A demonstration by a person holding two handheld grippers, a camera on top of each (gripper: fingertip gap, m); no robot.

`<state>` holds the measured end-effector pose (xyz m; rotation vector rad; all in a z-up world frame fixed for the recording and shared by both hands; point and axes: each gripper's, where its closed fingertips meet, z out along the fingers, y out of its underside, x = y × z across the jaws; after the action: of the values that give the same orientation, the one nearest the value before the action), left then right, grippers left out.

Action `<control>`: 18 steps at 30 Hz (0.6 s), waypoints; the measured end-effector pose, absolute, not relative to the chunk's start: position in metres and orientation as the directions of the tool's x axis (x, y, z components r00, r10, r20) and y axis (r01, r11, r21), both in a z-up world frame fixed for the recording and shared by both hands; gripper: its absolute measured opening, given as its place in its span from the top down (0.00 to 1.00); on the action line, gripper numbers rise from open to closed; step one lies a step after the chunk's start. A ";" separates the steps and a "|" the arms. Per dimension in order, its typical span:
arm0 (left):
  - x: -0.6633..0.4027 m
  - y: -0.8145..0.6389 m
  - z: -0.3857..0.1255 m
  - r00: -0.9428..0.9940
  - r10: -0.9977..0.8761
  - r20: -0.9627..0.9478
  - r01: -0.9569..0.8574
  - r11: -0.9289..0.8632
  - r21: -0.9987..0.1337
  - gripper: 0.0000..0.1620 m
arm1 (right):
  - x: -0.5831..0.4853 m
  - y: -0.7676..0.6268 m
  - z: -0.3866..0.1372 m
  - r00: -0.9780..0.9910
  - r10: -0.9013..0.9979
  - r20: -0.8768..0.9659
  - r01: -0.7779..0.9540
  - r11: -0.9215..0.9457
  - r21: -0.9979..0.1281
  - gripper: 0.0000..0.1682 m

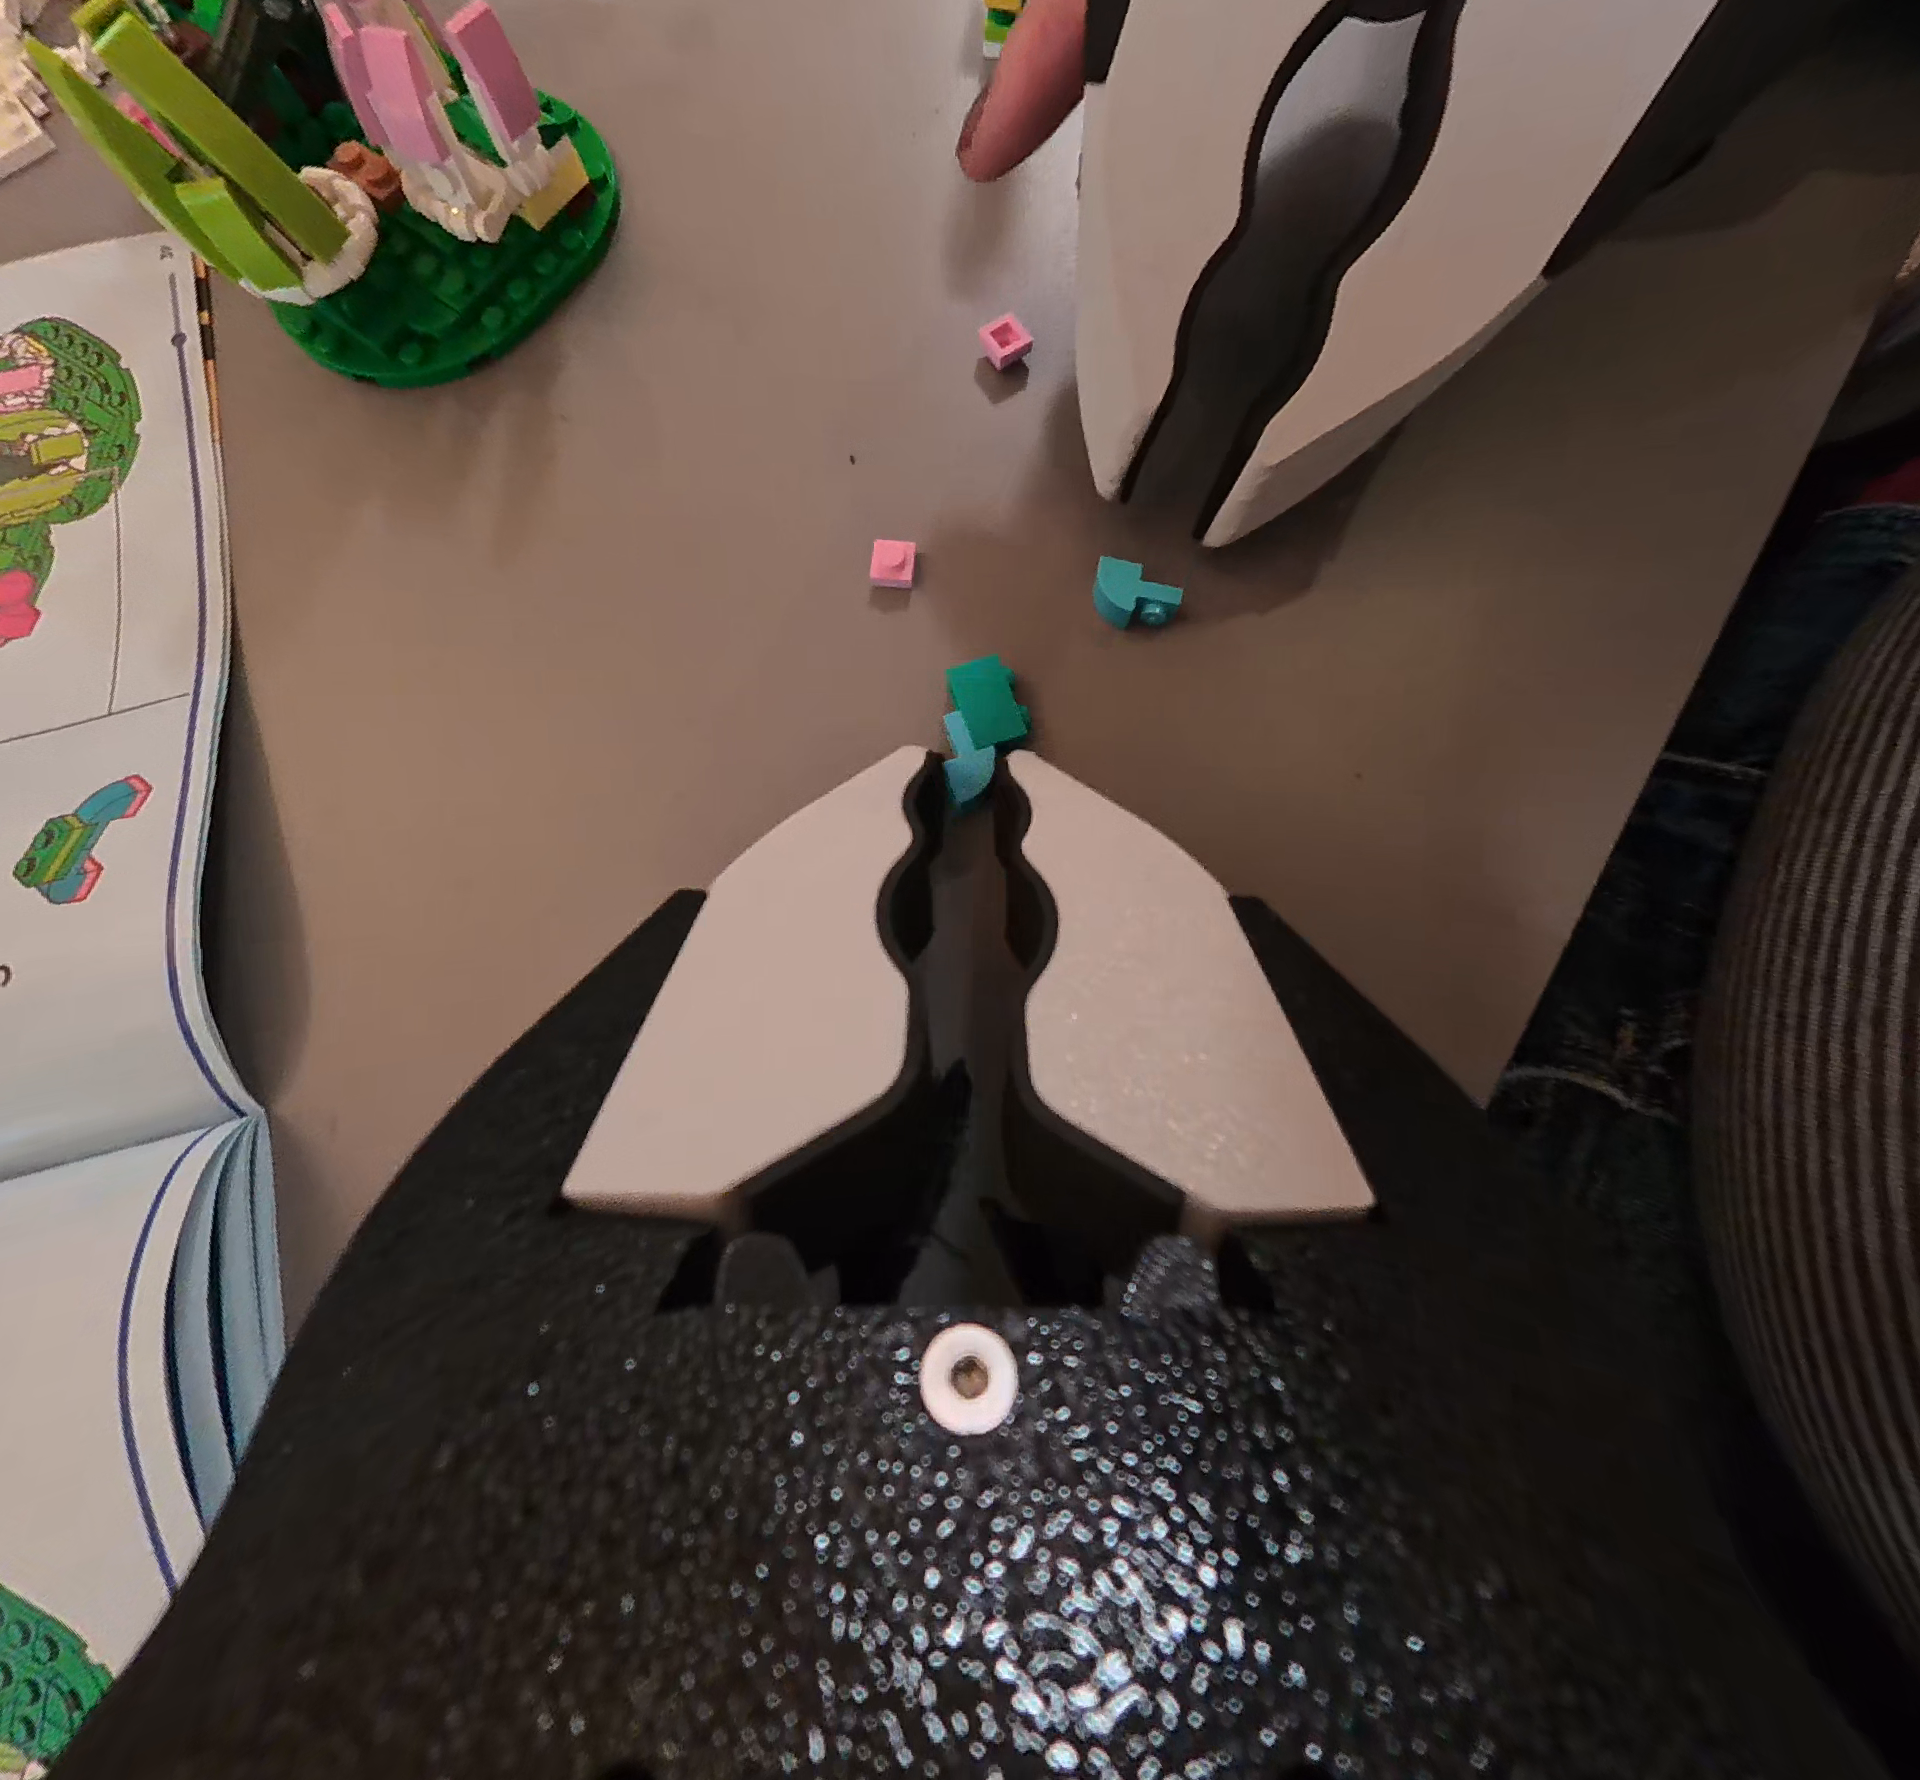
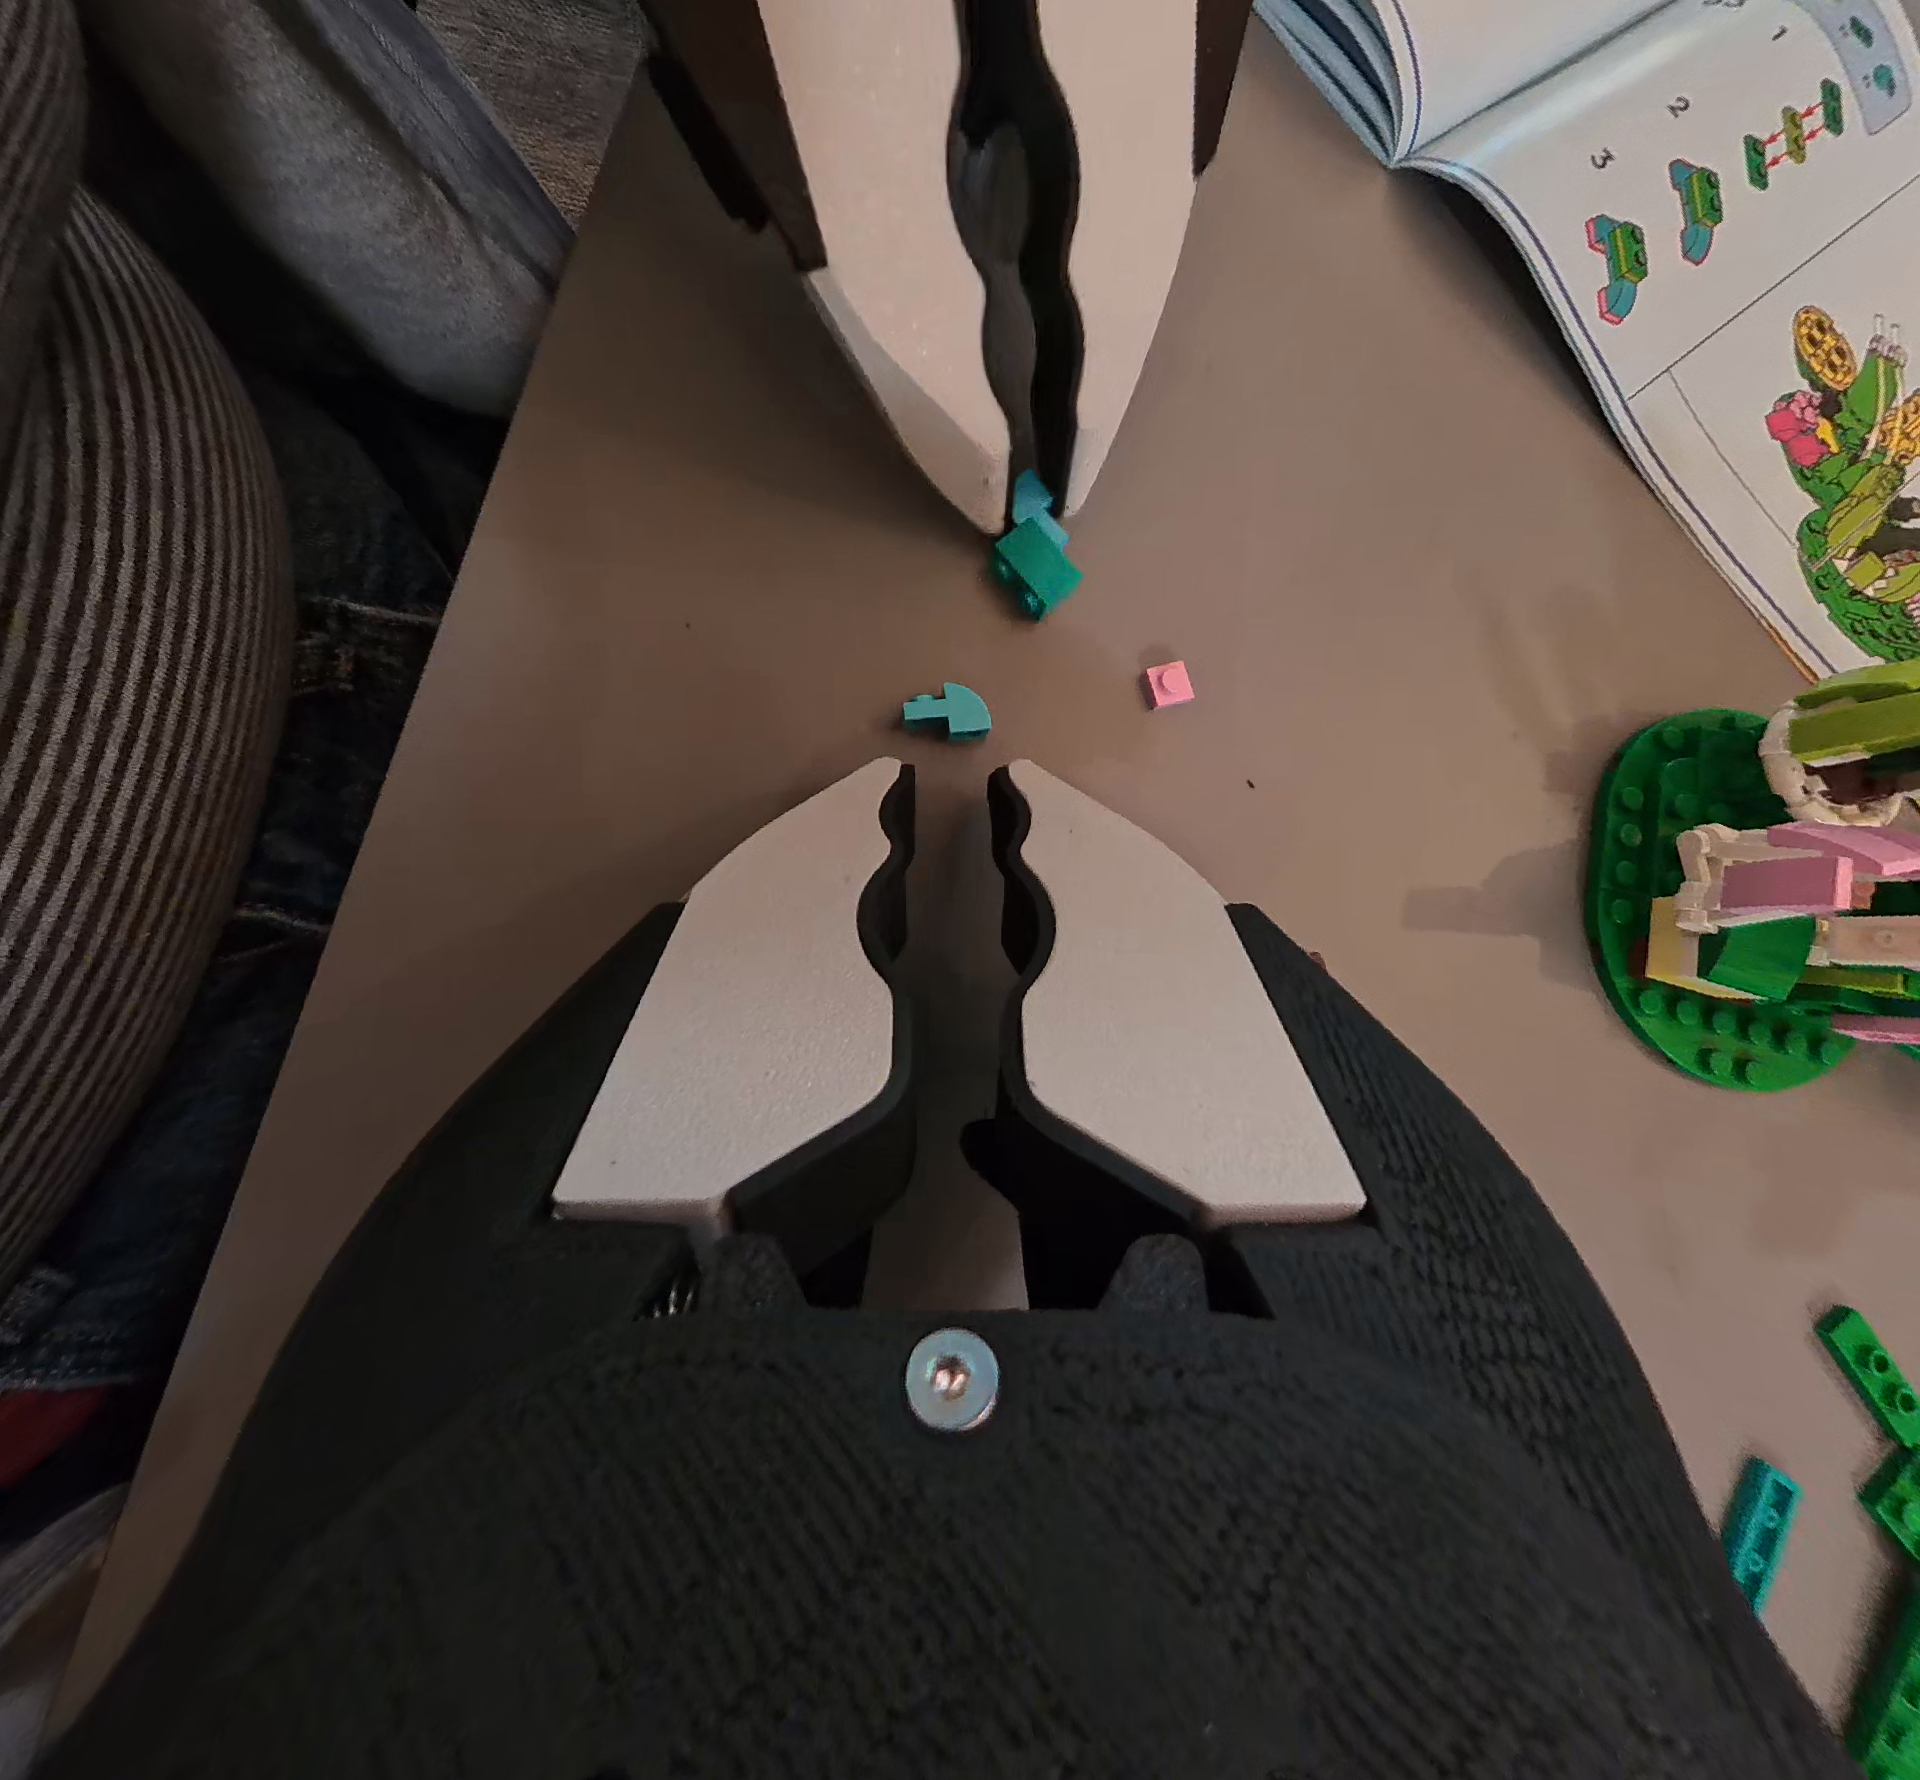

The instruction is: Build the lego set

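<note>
Left gripper [image 1: 968, 762] pinched on a small teal-and-green brick piece [image 1: 985, 714] just above the desk [image 1: 623, 691], right gripper [image 2: 951, 772] slightly parted and apparently empty, loose teal curved brick [image 2: 948, 714] lying just ahead, pink stud [image 2: 1169, 686] nearby.

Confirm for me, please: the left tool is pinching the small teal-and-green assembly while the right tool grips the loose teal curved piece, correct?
Only the second half is wrong. The right tool is open and grips nothing: the loose teal curved piece lies on the table just ahead of its tips, as the right wrist view shows. The left tool is indeed pinching the teal-and-green assembly.
</note>
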<state>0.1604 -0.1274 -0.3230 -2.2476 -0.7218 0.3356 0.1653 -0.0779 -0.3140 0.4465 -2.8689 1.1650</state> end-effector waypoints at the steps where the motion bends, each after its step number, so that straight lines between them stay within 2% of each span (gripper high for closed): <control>1: 0.160 -0.127 -0.323 0.808 0.588 -0.025 0.393 -0.570 -0.722 0.95 | 0.165 -0.078 -0.313 -0.959 -0.257 0.122 -0.269 0.678 -0.684 0.92; 9: 0.161 -0.125 -0.319 0.809 0.588 0.000 0.394 -0.543 -0.742 0.95 | 0.163 -0.080 -0.311 -0.955 -0.257 0.146 -0.284 0.661 -0.694 0.92; 14: 0.166 -0.115 -0.297 0.783 0.574 0.240 0.487 -0.326 -0.810 0.95 | 0.160 -0.088 -0.298 -0.921 -0.264 0.287 -0.389 0.567 -0.726 0.87; 18: 0.173 -0.110 -0.277 0.742 0.473 0.475 0.590 -0.123 -0.798 0.95 | 0.169 -0.096 -0.280 -0.859 -0.293 0.419 -0.509 0.424 -0.749 0.83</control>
<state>0.1727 -0.1100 -0.2768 -1.7633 -0.8386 -0.1234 0.1693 -0.0956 -0.2803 0.7039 -2.4537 1.4090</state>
